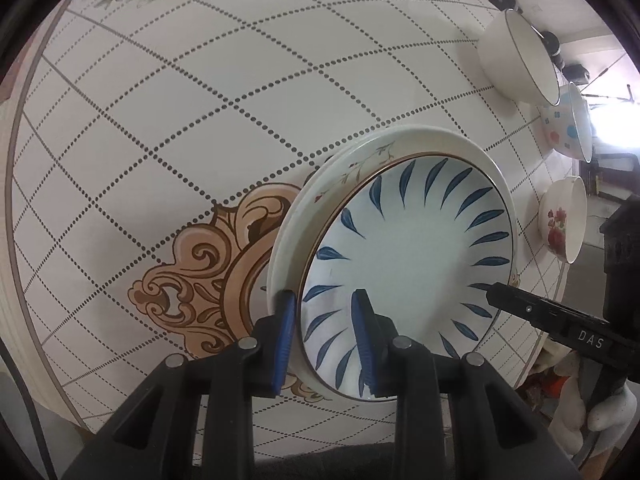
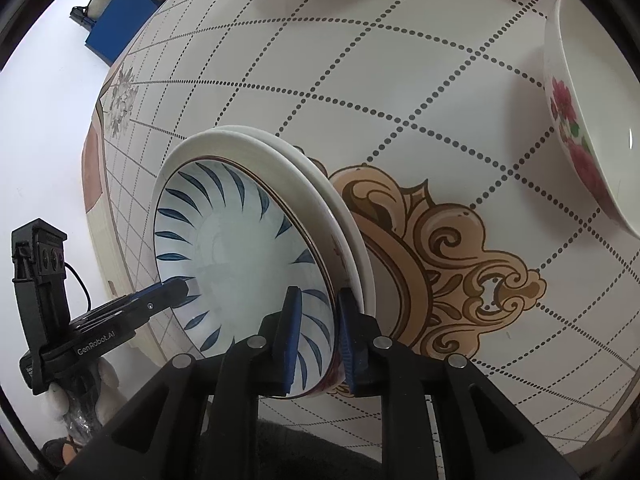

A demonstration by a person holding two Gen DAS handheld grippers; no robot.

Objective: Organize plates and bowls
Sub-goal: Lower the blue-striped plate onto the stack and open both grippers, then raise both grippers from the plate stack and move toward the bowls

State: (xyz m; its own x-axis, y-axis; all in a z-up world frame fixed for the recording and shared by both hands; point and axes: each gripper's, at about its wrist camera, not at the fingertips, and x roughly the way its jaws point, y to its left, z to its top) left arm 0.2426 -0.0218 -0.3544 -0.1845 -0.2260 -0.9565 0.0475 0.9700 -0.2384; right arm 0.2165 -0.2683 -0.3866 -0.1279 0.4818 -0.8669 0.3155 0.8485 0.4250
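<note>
A plate with blue leaves (image 1: 408, 248) (image 2: 232, 248) lies on top of a plate with a sprig pattern (image 1: 348, 172) and a plain white plate (image 1: 440, 136). My left gripper (image 1: 323, 294) straddles the top plate's near rim. One blue pad sits outside the wall and one inside, shut on the plate. In the right wrist view its finger (image 2: 176, 286) reaches over the plate's left rim. My right gripper (image 2: 319, 291) straddles the opposite rim, and a gap shows between its inner pad and the wall, so it is open. Its tip (image 1: 490, 290) shows at the plate's right edge.
The stack rests on a round table (image 1: 160, 120) with a dotted grid and a tan ornament. A white bowl (image 1: 516, 60), a spotted bowl (image 1: 560, 128) and a rose bowl (image 1: 560, 220) (image 2: 576, 128) stand along the far edge. A blue box (image 2: 116, 20) is on the floor.
</note>
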